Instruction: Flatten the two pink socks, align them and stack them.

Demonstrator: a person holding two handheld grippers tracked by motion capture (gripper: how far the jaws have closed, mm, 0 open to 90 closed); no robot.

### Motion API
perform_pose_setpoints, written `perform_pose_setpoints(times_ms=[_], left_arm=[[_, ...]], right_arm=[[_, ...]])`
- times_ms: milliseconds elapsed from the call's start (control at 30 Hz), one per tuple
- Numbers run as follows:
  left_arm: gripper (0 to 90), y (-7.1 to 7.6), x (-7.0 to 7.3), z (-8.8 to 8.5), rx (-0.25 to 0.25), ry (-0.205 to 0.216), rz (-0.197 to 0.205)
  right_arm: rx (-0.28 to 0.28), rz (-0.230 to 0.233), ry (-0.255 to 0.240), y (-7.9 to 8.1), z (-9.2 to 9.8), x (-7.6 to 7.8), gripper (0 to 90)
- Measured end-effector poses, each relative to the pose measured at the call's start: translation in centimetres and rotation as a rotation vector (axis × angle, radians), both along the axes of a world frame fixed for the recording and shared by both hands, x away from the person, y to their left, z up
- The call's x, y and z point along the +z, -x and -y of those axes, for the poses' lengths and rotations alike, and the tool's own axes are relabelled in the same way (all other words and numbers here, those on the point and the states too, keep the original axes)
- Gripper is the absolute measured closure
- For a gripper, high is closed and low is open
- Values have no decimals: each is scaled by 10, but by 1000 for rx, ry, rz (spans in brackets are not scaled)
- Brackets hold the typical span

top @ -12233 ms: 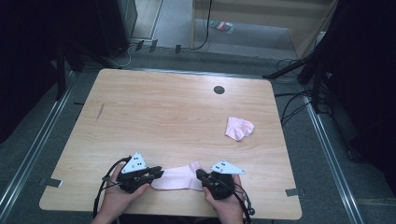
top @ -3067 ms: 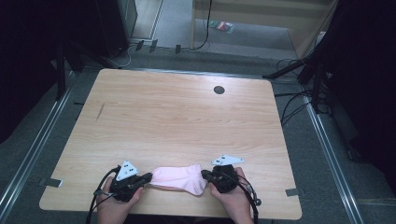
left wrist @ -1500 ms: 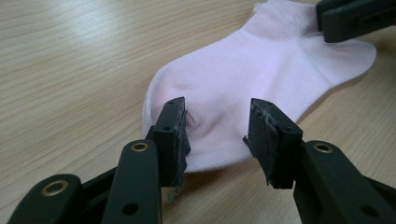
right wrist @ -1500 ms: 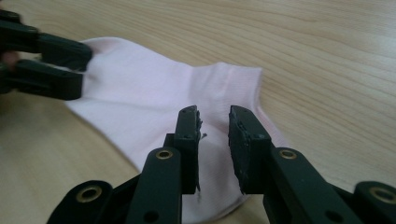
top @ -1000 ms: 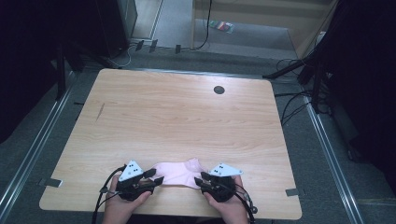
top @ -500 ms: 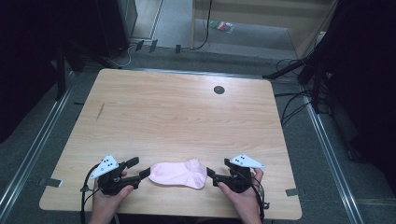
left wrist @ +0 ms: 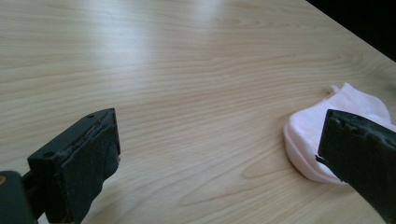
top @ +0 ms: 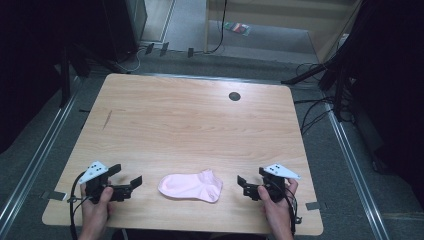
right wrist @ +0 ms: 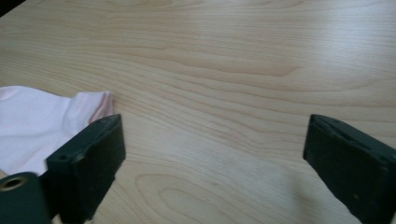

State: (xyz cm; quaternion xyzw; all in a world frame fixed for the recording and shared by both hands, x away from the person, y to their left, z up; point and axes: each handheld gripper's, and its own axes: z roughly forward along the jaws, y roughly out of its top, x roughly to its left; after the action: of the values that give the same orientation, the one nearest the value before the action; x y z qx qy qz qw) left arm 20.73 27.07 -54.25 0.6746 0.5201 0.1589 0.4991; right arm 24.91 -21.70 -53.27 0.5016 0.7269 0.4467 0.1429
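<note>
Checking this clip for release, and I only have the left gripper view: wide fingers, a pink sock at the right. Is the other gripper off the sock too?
Observer: Yes. In the high view the right gripper sits to the sock's right, apart from it, fingers open.
Operator: And my left gripper?
Observer: The left gripper is apart on the other side, open, nothing between its fingers.
Operator: Anything else on the table?
Observer: A round dark hole near the table's far edge.
</note>
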Motion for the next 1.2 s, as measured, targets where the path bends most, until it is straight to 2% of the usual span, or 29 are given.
perform_pose_setpoints(times_ms=[100, 200, 400, 467, 600, 833, 1000, 1200], left_arm=[[0, 0, 0, -12, 38, -16, -4], [0, 0, -1, -25, 75, -24, -13], [0, -1, -4, -39, 121, -17, -24], [0, -1, -4, -42, 127, -16, -25], [0, 1, -4, -46, 146, -48, -22], [0, 1, -5, -56, 173, -49, -25], [0, 4, -5, -67, 202, -93, -27], [0, 5, -5, -78, 220, -93, -29]], right_arm=[[-10, -11, -5, -1, 11, -1, 11], [-21, -11, 14, -1, 21, -2, 1], [-59, -7, -12, 2, 44, -3, 1], [-72, -9, -11, 3, 51, -3, 1], [-81, -4, -6, 6, 61, -4, 1], [-86, -1, 20, 12, 72, -5, 1], [-101, -11, 30, 15, 79, -7, 1], [-127, -19, 25, 16, 89, -9, 2]])
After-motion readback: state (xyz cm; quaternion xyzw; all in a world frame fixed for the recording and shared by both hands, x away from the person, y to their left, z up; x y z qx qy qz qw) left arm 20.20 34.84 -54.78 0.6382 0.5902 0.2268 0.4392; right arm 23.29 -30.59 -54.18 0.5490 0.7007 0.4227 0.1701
